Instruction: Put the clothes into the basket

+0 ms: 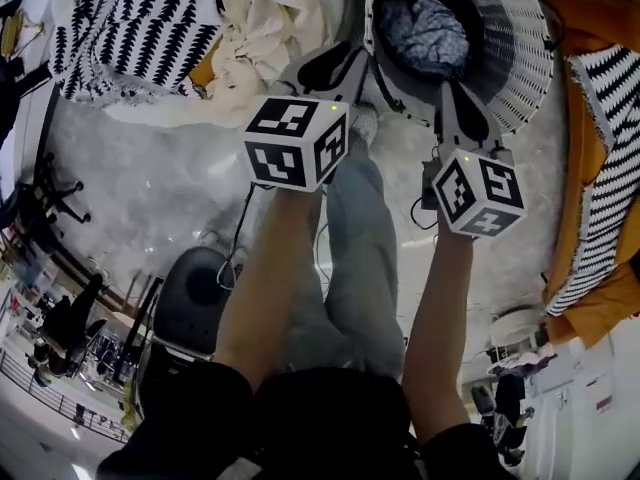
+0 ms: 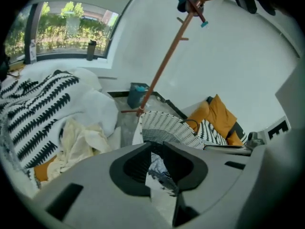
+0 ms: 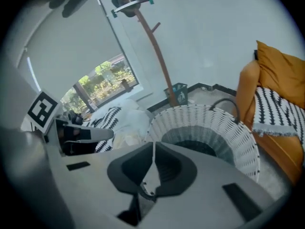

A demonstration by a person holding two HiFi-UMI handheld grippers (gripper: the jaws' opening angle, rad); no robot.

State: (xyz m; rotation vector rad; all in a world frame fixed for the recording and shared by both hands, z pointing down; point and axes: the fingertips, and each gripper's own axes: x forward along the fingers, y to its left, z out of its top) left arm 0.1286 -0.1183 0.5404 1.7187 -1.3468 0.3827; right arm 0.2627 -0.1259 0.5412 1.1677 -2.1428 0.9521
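Observation:
A white woven basket [image 1: 520, 68] stands on the floor ahead and holds a crumpled blue-grey garment [image 1: 425, 33]. A pile of cream clothes [image 1: 265, 28] lies to its left, beside a black-and-white patterned blanket [image 1: 130, 18]. My left gripper [image 1: 343, 66] hangs between the pile and the basket's near left rim. Its jaws stand a little apart with nothing between them, and the garment shows through the gap in the left gripper view [image 2: 153, 146]. My right gripper [image 1: 455, 93] hovers at the basket's near rim, shut and empty [image 3: 153, 144].
An orange couch with striped cushions [image 1: 600, 168] runs along the right. A wooden coat stand [image 2: 167, 61] rises behind the basket [image 3: 224, 128]. The person's jeans-clad legs [image 1: 365, 248] are below the grippers, and a dark round chair [image 1: 195, 298] stands at the lower left.

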